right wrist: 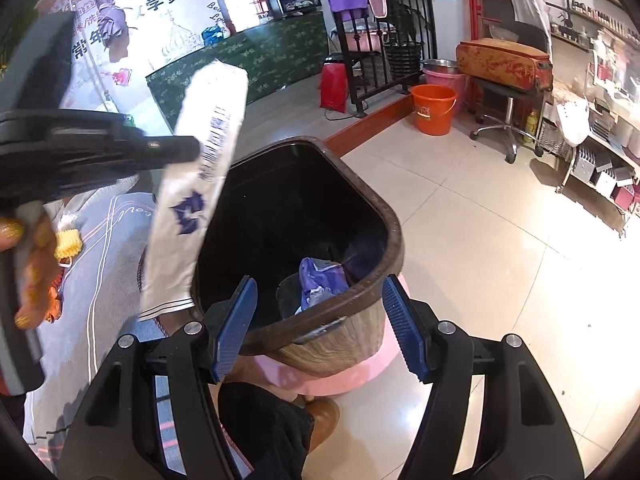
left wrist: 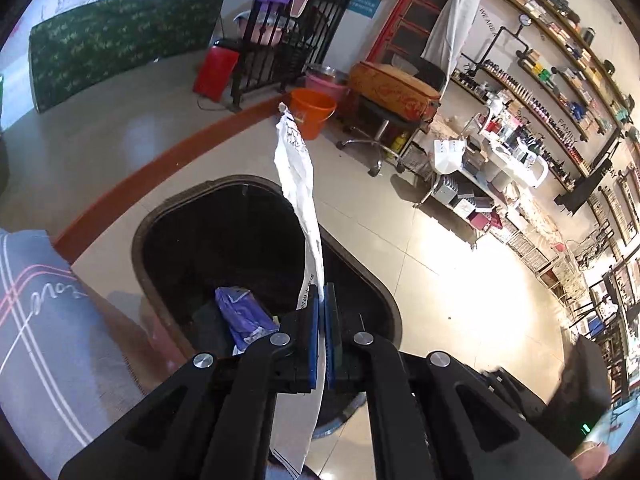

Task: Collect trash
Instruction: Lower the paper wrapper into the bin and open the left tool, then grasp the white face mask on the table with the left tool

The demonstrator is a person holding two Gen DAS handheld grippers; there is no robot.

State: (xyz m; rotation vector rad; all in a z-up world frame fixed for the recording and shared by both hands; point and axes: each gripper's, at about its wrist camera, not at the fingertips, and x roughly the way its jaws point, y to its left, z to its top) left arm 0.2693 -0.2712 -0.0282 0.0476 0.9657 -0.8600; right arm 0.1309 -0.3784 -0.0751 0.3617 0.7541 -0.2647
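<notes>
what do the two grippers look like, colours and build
Both match. The left gripper and right gripper are black plastic linkage frames with triangular cut-outs and round silver pivot bolts. Each finger carries a flat blue pad with a ribbed, toothed face. No cables or markings show.

Shop floor and furniture around the work place

An orange bucket stands on the tiled floor in the upper middle, a pink basin just behind it; a stool carrying an orange case at upper right; green counter at upper left.
</notes>
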